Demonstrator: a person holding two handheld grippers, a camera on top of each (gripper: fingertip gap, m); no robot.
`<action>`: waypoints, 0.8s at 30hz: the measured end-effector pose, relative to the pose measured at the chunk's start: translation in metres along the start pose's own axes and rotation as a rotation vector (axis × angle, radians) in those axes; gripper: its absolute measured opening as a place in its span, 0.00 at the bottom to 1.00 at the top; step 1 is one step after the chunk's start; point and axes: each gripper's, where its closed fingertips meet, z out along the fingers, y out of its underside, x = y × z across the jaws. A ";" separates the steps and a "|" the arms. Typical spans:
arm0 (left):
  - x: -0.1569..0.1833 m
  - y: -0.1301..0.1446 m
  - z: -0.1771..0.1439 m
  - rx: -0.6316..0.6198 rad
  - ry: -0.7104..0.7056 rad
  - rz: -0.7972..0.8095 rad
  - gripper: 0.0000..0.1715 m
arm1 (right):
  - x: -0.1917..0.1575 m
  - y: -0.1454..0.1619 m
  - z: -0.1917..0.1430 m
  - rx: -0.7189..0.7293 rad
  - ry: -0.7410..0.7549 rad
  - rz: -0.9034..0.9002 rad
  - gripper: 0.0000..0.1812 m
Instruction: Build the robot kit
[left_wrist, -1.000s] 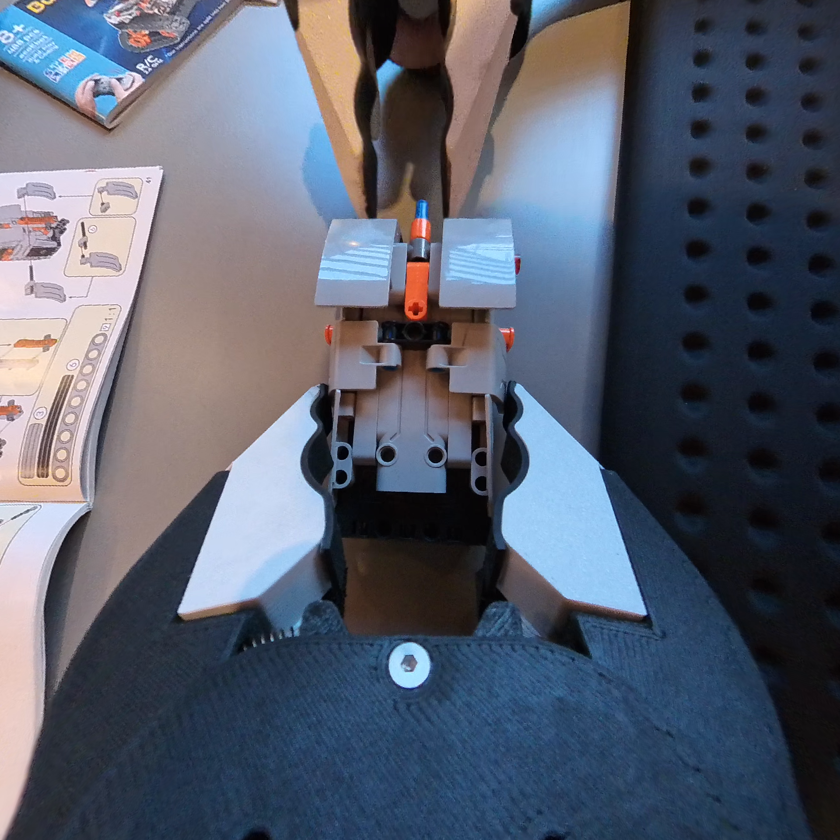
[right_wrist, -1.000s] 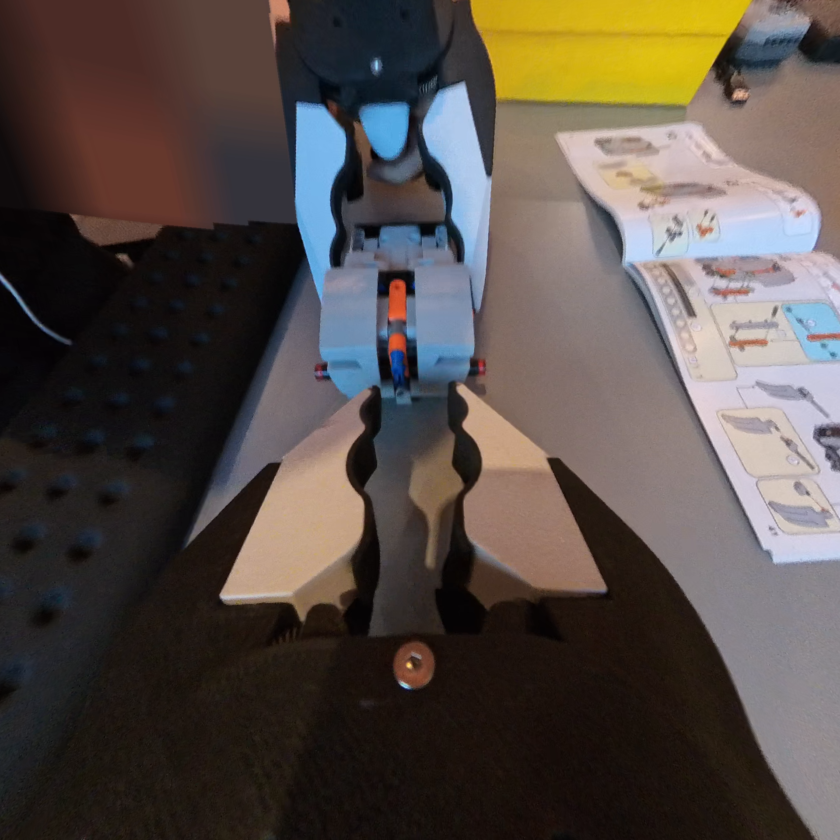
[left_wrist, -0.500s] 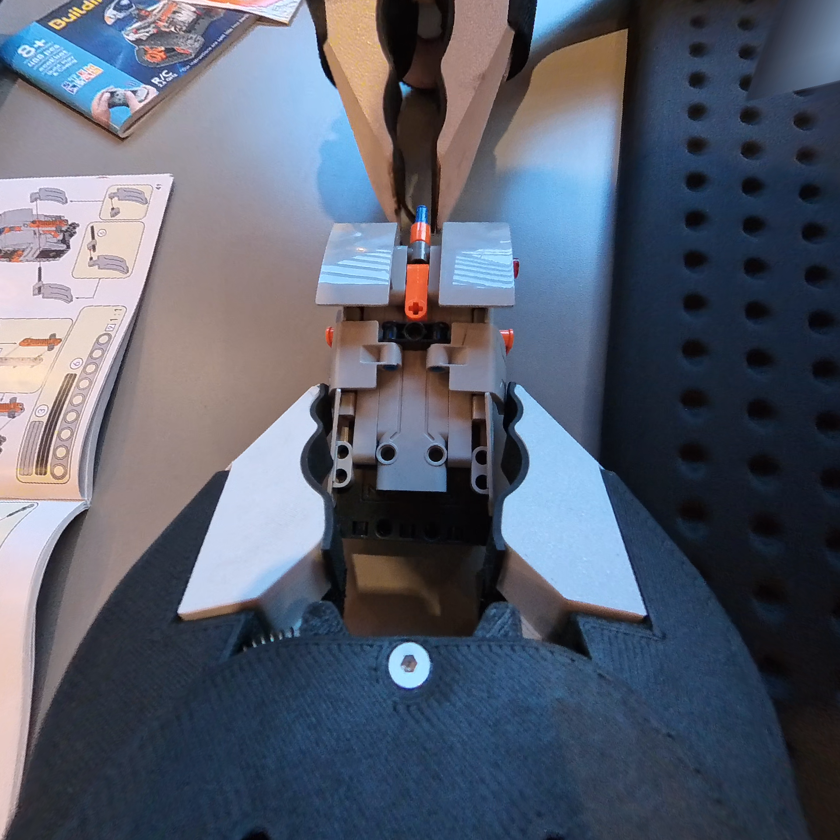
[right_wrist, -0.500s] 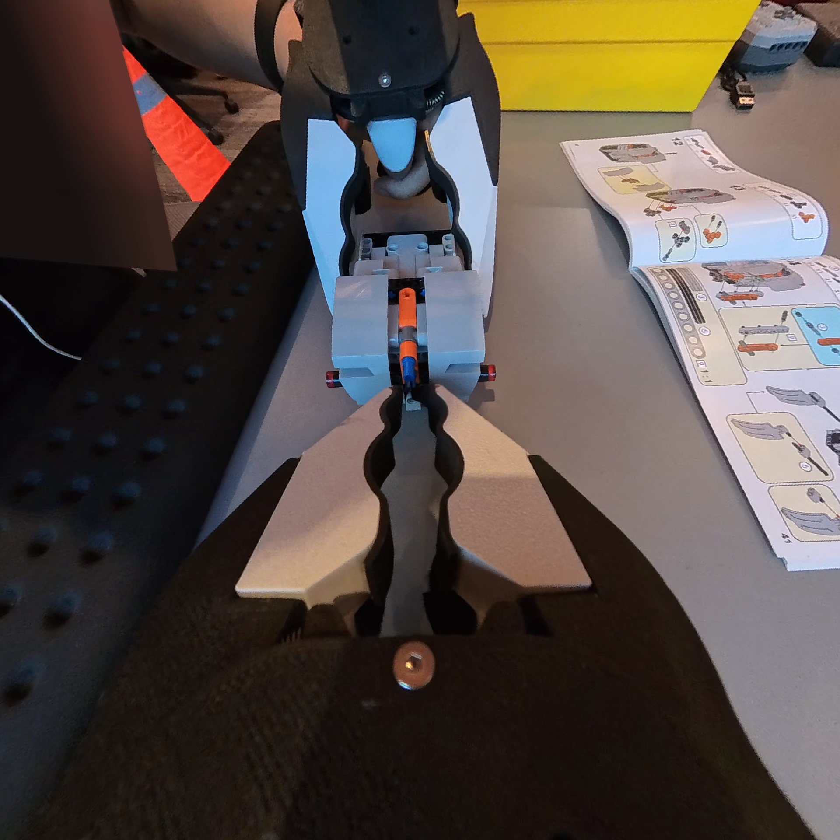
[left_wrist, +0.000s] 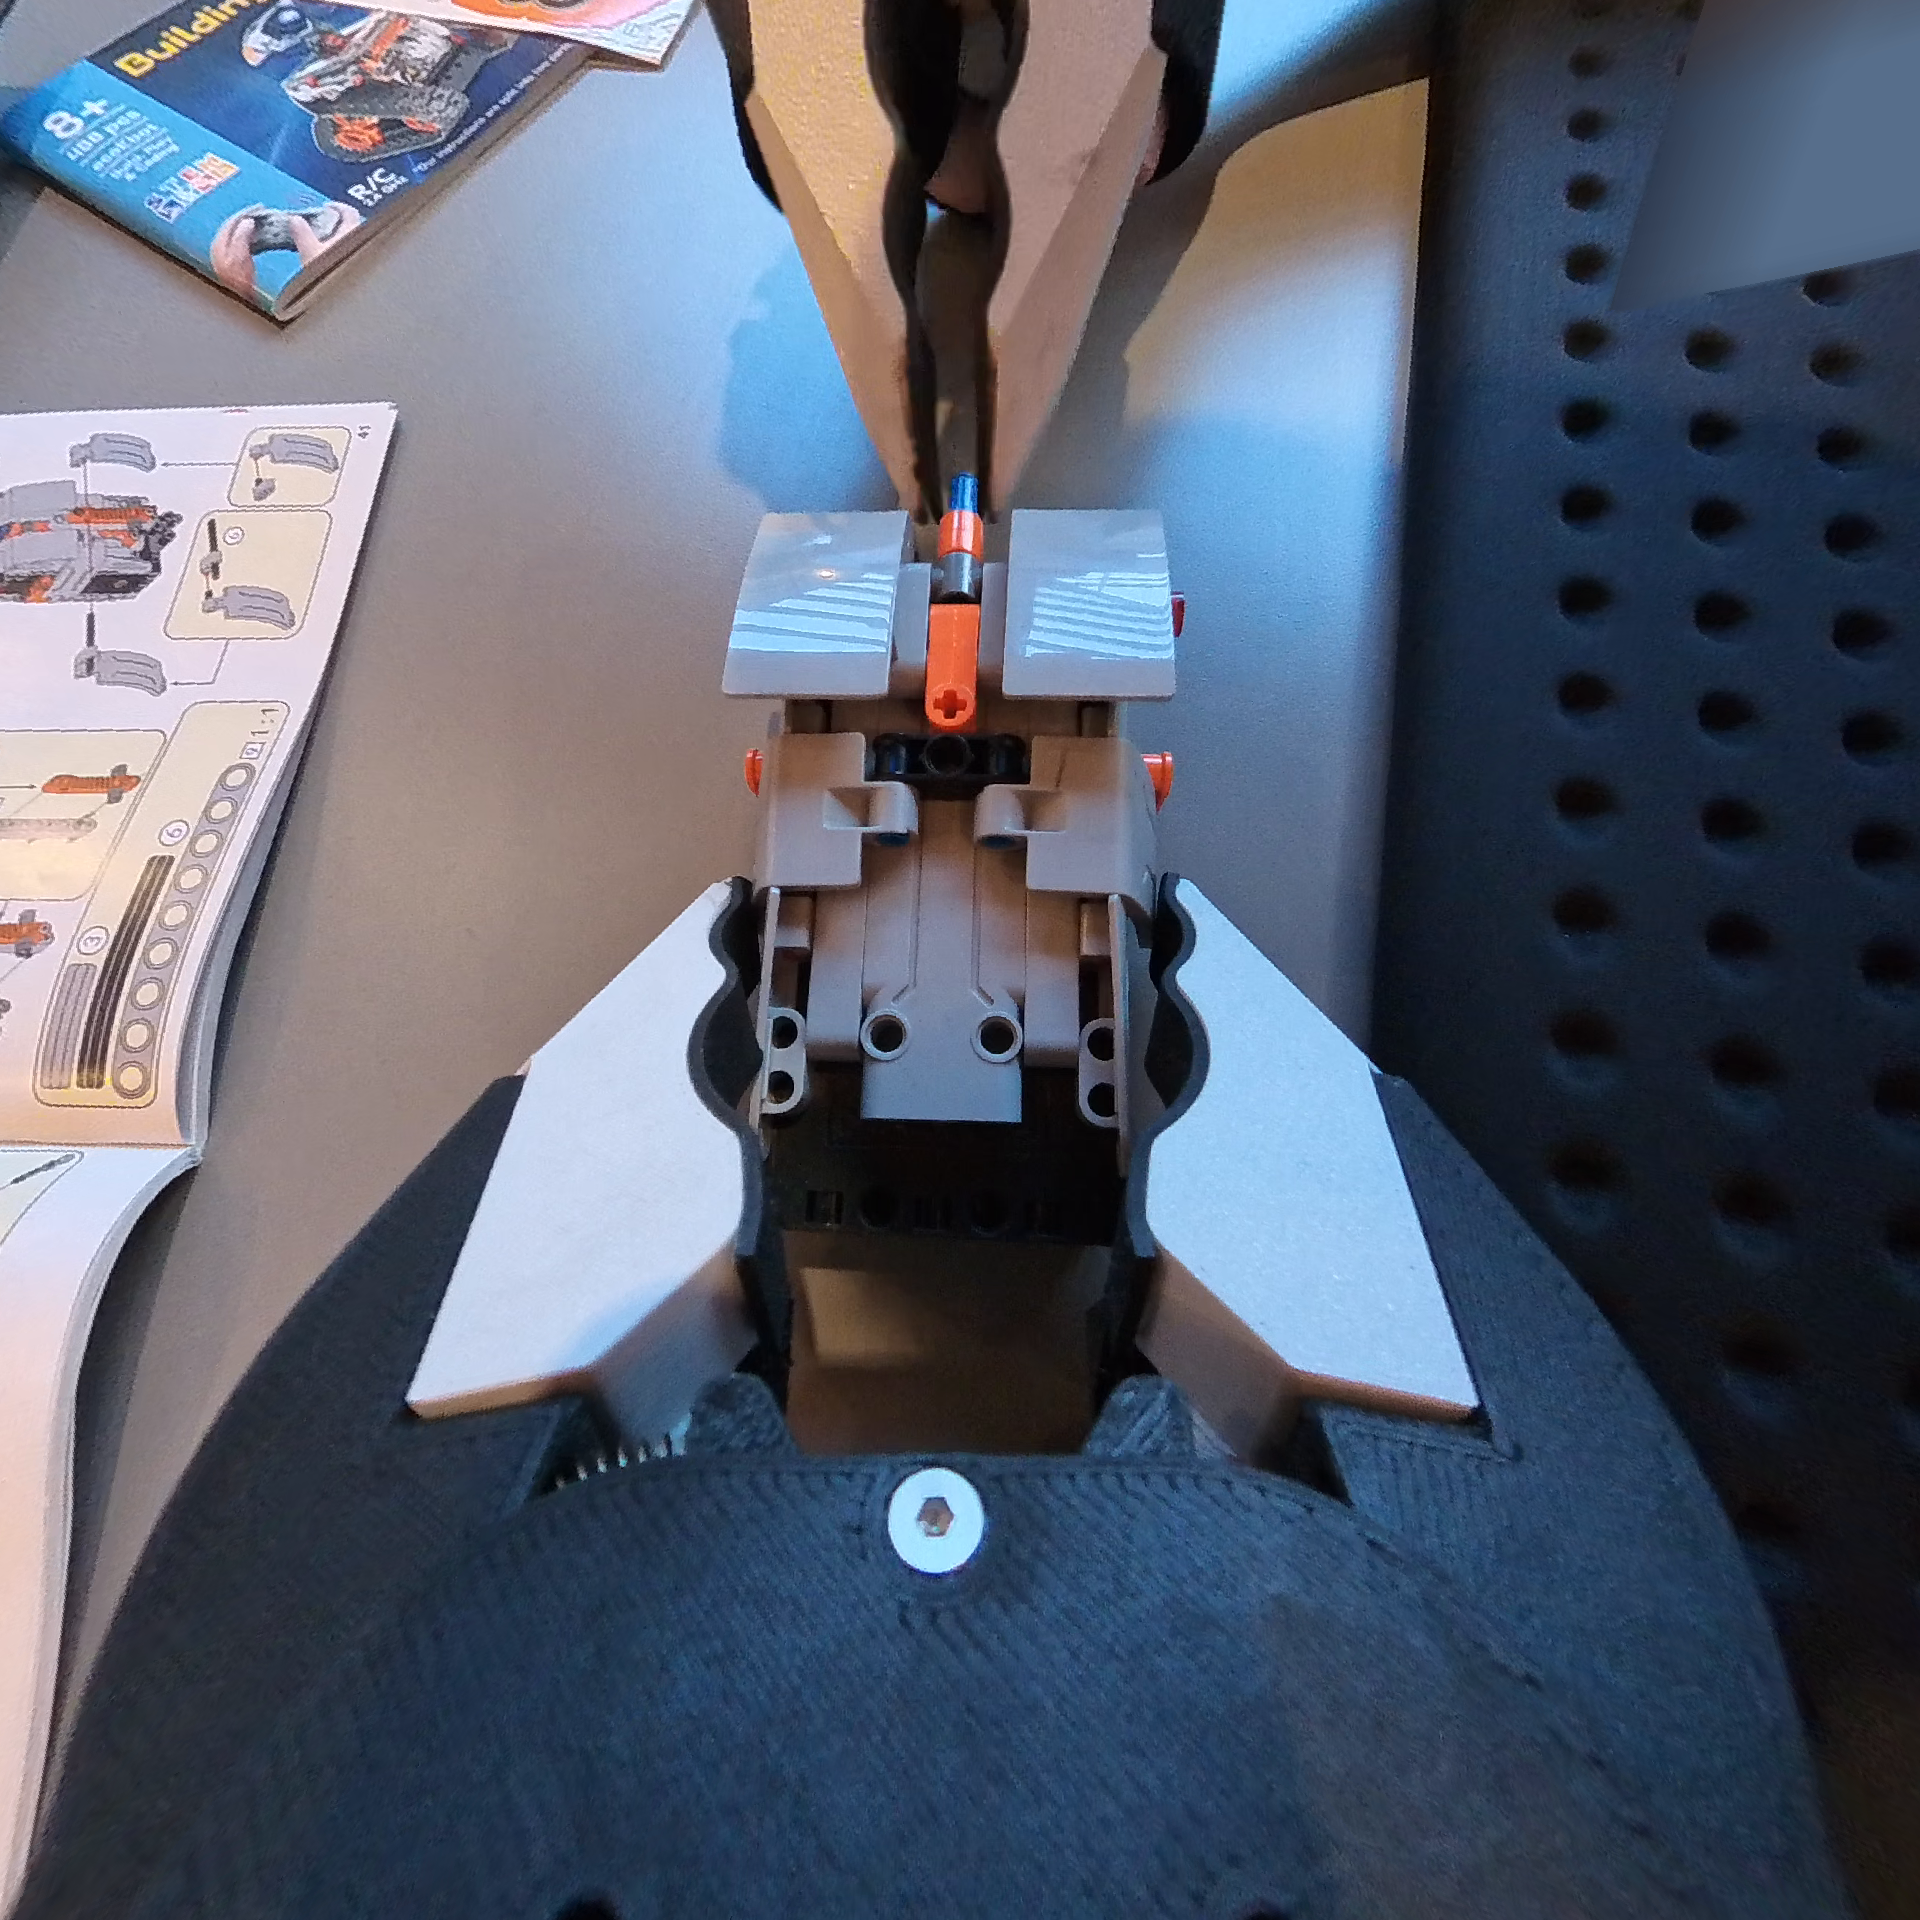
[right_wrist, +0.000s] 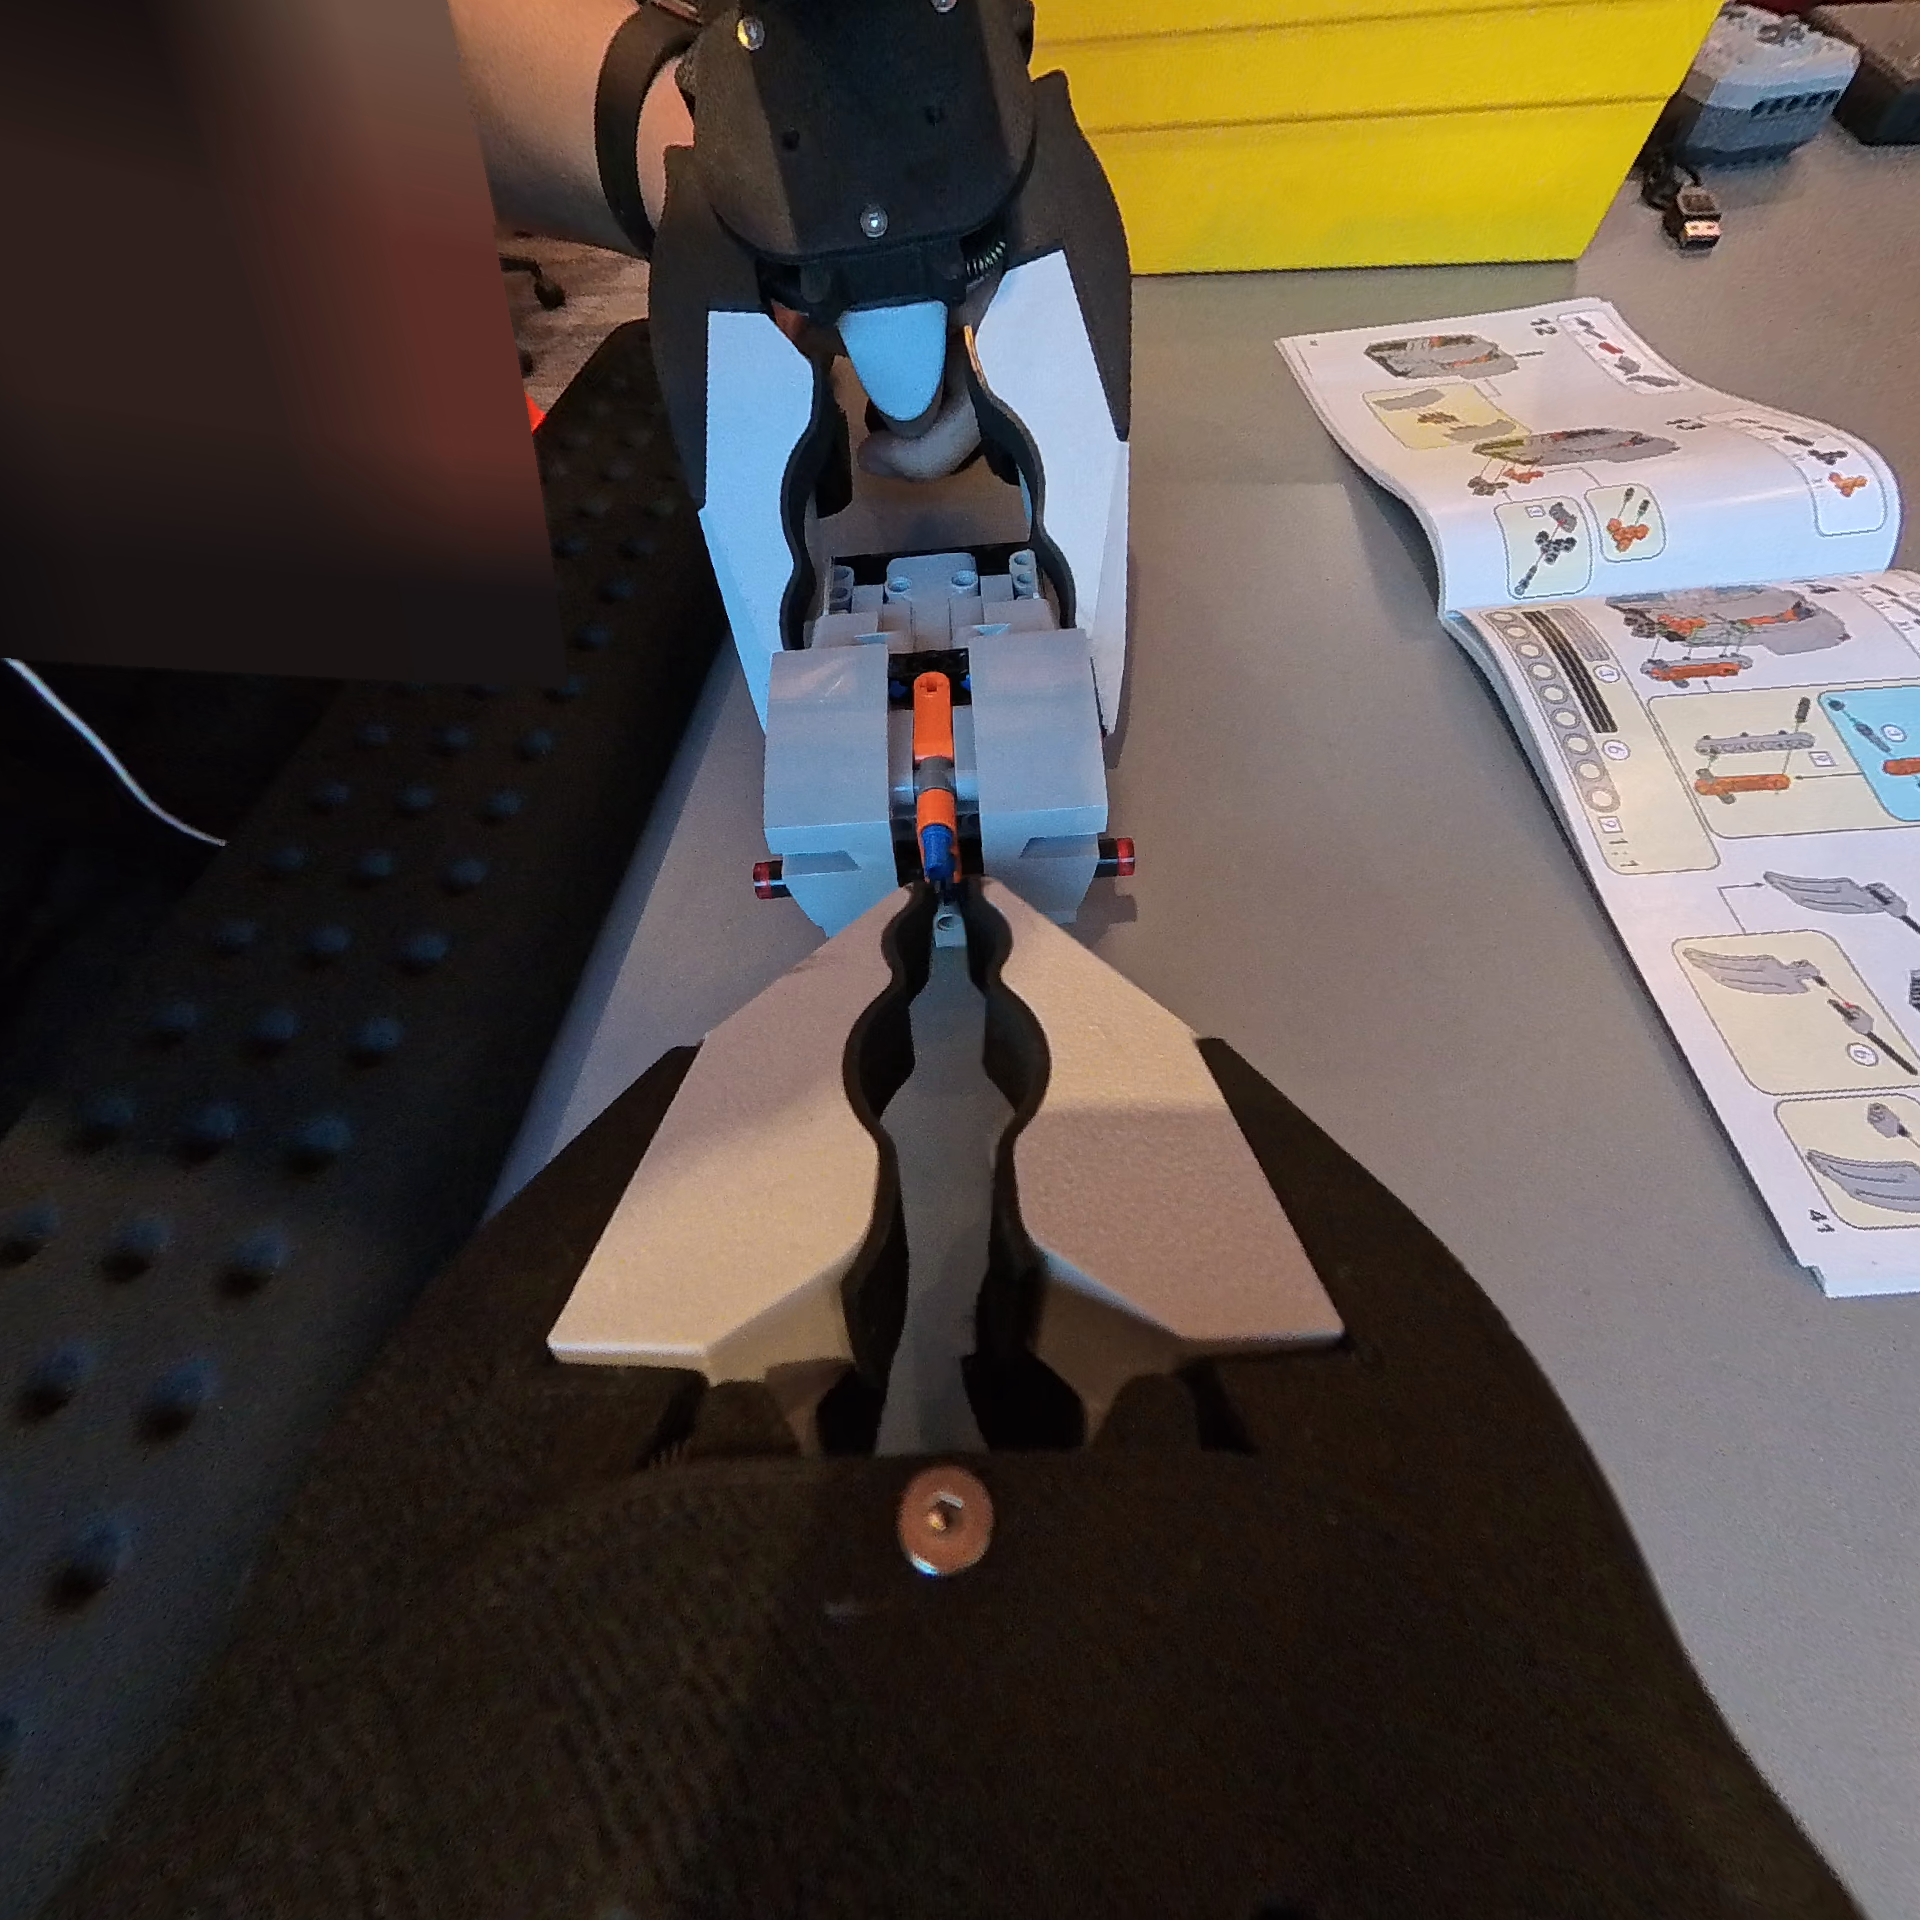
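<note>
Left gripper (left_wrist: 951, 914): clamped on the near end of the grey brick model (left_wrist: 951, 831).
Right gripper (right_wrist: 940, 914): narrow, pinching a small grey piece (right_wrist: 945, 923) at the model's far end, below its blue pin (right_wrist: 935, 844).
Model: above the grey table (right_wrist: 1351, 935).
Instruction booklet (left_wrist: 156, 727): open, left.

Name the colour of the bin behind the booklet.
Yellow bin, clearest in the right wrist view, beyond the booklet.

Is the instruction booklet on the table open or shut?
Open: the instruction booklet lies spread on the table, diagram pages facing up, far page arched at the fold.
</note>
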 end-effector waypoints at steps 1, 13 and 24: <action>0.000 0.000 0.000 0.001 0.000 -0.001 0.43 | 0.000 0.000 0.000 0.002 -0.001 -0.002 0.04; 0.000 0.000 0.000 0.002 0.002 -0.001 0.43 | -0.002 0.004 0.005 -0.036 0.007 -0.015 0.02; 0.000 -0.001 0.000 0.009 0.002 -0.003 0.43 | -0.002 -0.003 0.002 0.013 -0.015 0.035 0.02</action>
